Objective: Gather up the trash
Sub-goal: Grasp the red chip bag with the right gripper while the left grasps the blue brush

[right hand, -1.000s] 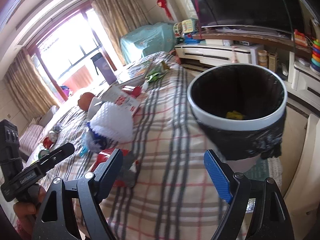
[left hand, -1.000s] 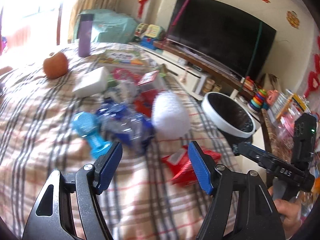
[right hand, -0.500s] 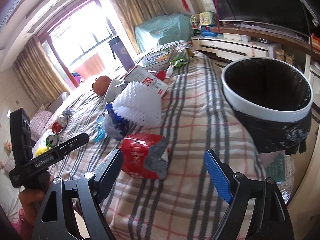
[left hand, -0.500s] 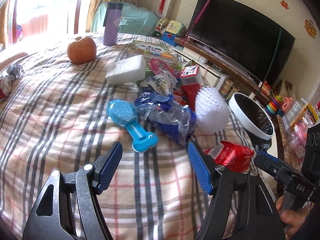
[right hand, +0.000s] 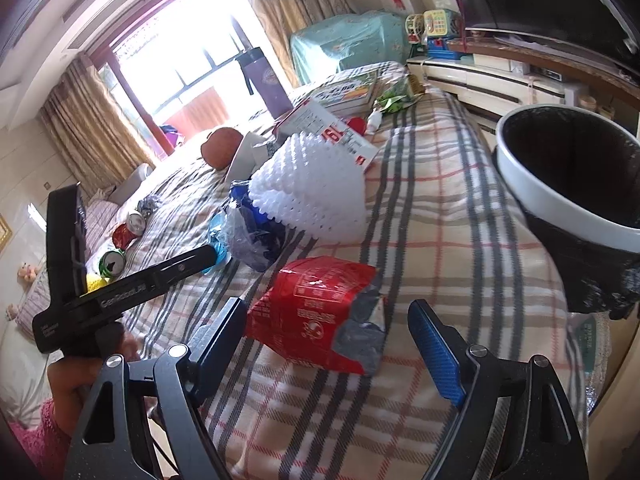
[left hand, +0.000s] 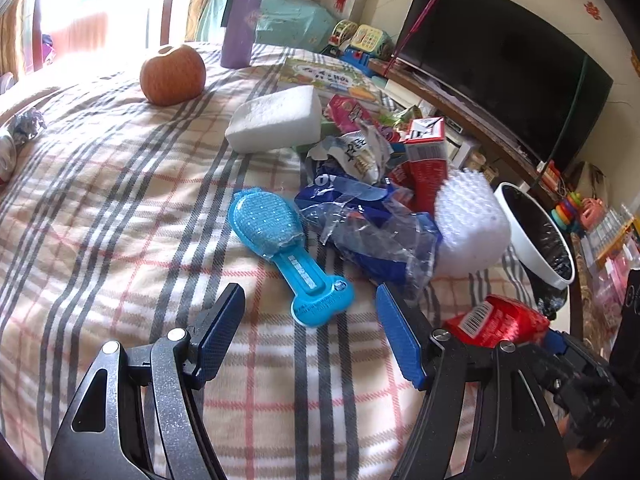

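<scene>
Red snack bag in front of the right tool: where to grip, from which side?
Probably the crumpled middle of the red snack bag, straight ahead from the right tool, whose open jaws already flank it. It lies flat on the plaid blanket, torn silver end toward the trash bin, so pinch across its width.

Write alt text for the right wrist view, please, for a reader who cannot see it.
The open right gripper hovers over a plaid blanket, its fingers either side of a crumpled red snack bag. A black-lined white bin stands at right; a white foam net lies behind the bag.
</scene>
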Action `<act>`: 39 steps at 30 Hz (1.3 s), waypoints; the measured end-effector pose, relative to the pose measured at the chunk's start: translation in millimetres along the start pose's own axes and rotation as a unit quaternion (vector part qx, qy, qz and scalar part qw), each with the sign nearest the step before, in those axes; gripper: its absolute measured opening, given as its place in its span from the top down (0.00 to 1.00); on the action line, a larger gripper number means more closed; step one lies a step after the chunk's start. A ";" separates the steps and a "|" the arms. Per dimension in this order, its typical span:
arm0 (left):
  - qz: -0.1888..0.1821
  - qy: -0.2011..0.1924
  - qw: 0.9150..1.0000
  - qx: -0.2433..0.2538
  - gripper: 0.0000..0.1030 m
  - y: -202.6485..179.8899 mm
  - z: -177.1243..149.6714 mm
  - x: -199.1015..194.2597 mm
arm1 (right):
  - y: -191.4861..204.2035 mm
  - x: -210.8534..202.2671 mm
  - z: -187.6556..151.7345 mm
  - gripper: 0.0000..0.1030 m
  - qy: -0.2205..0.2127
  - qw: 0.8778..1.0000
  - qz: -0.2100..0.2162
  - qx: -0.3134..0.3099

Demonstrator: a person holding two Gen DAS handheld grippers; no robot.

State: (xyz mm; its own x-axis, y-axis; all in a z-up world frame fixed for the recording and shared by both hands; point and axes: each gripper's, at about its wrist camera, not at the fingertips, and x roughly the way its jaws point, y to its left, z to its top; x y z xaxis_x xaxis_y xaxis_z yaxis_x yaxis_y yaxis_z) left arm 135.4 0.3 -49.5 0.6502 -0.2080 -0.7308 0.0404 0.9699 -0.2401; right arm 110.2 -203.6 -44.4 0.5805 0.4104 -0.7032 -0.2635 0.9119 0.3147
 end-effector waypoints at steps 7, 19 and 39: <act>0.023 0.007 1.000 0.015 0.34 -2.8 4.9 22.6 | -0.4 16.9 -0.6 0.18 0.017 1.000 0.004 0.001; 0.006 0.006 1.000 0.017 0.82 5.0 -6.8 9.3 | 4.1 11.1 -4.3 0.77 0.012 1.000 0.003 -0.012; -0.044 -0.026 0.998 0.047 0.82 -27.6 -37.4 -56.0 | 7.0 -28.5 -14.6 0.89 -0.019 1.000 -0.001 -0.018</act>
State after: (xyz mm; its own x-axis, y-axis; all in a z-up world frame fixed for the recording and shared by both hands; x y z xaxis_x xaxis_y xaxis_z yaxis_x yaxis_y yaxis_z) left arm 69.5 -19.6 -25.9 0.6798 -0.2876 -0.6746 0.1683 0.9565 -0.2382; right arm 80.6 -208.9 -31.5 0.6093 0.4088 -0.6795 -0.2897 0.9124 0.2891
